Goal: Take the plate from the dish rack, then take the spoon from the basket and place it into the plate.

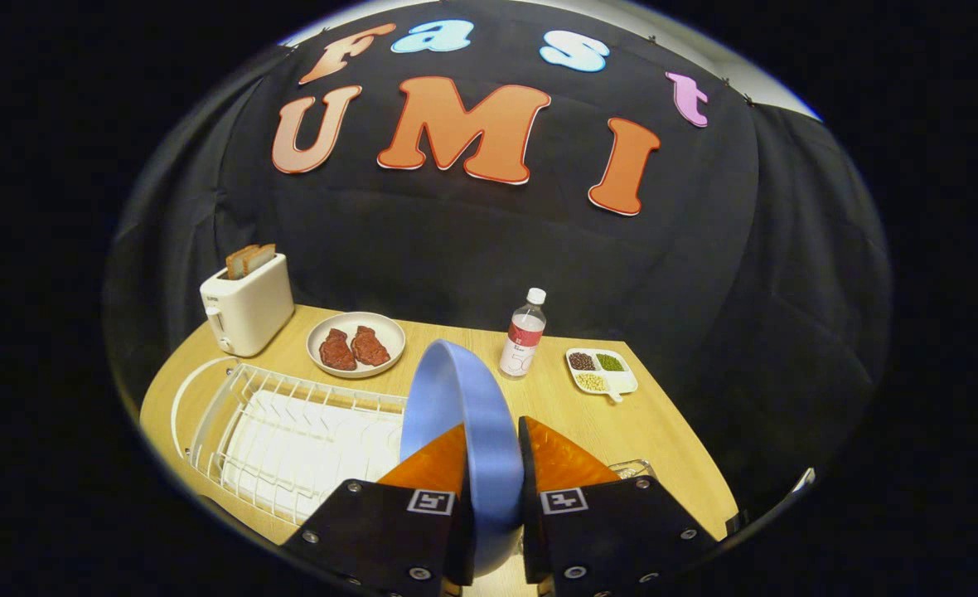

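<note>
A blue plate (pixel 466 414) stands on edge between the two fingers, lifted above the wooden table (pixel 588 423). The gripper (pixel 493 452) is shut on the blue plate, one finger pressing each face. The white wire dish rack (pixel 290 431) lies to the left of the fingers, and its slots hold nothing. A bit of wire basket rim (pixel 634 469) peeks out just beyond the right finger; what it holds is hidden.
At the back of the table stand a white toaster (pixel 247 308) with bread slices, a plate with two pieces of meat (pixel 356 344), a clear bottle (pixel 523 333) and a small divided dish of beans (pixel 601 371).
</note>
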Demonstrator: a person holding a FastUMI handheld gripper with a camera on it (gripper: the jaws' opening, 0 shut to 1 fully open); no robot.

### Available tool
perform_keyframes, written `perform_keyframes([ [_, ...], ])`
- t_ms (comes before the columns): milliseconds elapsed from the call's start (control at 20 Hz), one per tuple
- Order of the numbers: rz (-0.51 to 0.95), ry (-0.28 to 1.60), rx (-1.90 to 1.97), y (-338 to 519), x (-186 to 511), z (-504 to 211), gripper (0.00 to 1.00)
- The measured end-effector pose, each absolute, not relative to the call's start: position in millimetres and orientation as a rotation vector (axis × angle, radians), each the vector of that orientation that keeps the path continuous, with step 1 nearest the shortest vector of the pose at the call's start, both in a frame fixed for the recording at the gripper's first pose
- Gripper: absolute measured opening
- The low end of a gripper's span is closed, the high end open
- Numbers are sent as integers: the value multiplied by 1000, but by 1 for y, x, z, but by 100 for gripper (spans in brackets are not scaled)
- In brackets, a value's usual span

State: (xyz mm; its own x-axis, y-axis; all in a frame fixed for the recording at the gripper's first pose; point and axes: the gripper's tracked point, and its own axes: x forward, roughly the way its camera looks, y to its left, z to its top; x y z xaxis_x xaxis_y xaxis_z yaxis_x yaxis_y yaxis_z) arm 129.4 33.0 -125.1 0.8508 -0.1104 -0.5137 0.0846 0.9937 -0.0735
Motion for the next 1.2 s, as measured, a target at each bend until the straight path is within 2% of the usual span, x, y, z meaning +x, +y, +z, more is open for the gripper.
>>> perform_keyframes([
  [600,-39,541,199,40,-8,-129,23],
  [950,-45,615,433,53,-73,-175,23],
  [1200,-36,680,613,76,-88,-219,23],
])
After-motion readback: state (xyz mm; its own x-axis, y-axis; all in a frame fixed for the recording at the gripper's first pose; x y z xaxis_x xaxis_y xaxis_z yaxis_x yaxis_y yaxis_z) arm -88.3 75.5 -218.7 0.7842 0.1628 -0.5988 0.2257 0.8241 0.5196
